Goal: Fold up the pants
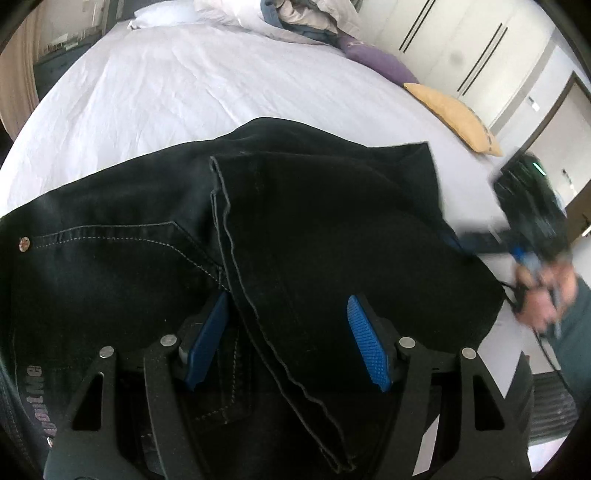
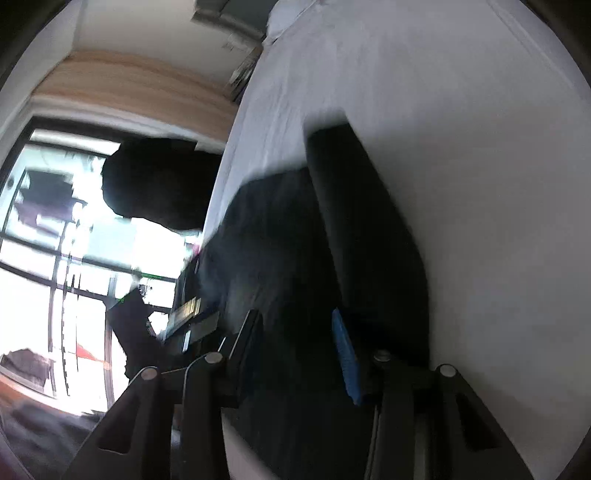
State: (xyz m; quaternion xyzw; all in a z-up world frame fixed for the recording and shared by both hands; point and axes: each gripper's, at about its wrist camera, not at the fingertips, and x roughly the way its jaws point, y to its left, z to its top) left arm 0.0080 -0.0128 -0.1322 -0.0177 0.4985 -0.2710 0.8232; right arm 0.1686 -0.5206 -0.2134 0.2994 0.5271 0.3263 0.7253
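Note:
Black jeans point(image 1: 314, 206) lie folded on the white bed sheet point(image 1: 184, 85), one leg laid across the seat, its stitched hem running down the middle. My left gripper point(image 1: 286, 297) hovers over that leg, open, its blue pads point(image 1: 369, 347) wide on either side of the hem and not pressing. The right gripper point(image 1: 528, 206) shows blurred at the jeans' right edge, held by a hand point(image 1: 546, 291). In the right wrist view, which is tilted and smeared, the right gripper point(image 2: 295, 317) stands open over the dark jeans point(image 2: 295, 240), with a blue pad point(image 2: 345, 354) visible.
A purple pillow point(image 1: 373, 55) and a yellow pillow point(image 1: 454, 114) lie along the bed's far right edge. A pile of clothes point(image 1: 303, 14) sits at the head. White wardrobe doors point(image 1: 461, 48) stand beyond. A bright window point(image 2: 55, 240) is beside the bed.

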